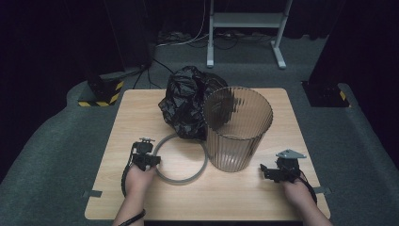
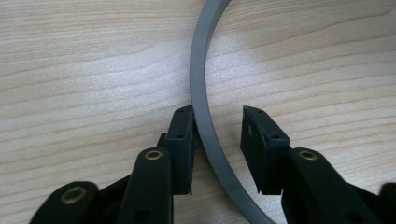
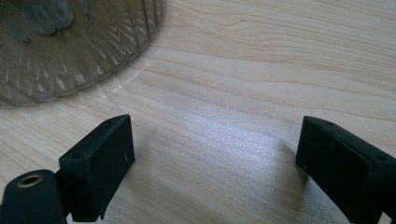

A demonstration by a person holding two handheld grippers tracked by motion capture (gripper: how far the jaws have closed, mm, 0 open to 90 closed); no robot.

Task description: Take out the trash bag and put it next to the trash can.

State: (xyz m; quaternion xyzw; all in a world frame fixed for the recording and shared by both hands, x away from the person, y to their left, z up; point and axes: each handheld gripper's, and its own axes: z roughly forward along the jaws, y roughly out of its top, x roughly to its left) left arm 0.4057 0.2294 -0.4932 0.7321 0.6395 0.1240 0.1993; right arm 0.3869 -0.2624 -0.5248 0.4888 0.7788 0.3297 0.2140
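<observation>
Left gripper view: jaws straddling the grey ring (image 2: 204, 116), one pad touching its outer edge, the other clear, so not yet pinching. Grasp step; next, closing fully, then lifting. Ring flat on the counter (image 1: 263, 197), lower left of the bin (image 1: 237, 127), no long axis. Right gripper (image 3: 212, 154) spread wide, empty.

Grey ring (image 1: 181, 181): thin flat band, plastic-looking, lying flat on the desk (image 1: 235, 197), left of centre and nearer the front edge. The far arc runs under the bag (image 1: 186, 101); the right side is just beside the bin (image 1: 237, 129). In the left gripper view the ring (image 2: 205, 116) rests against one pad, clear of the other.
</observation>
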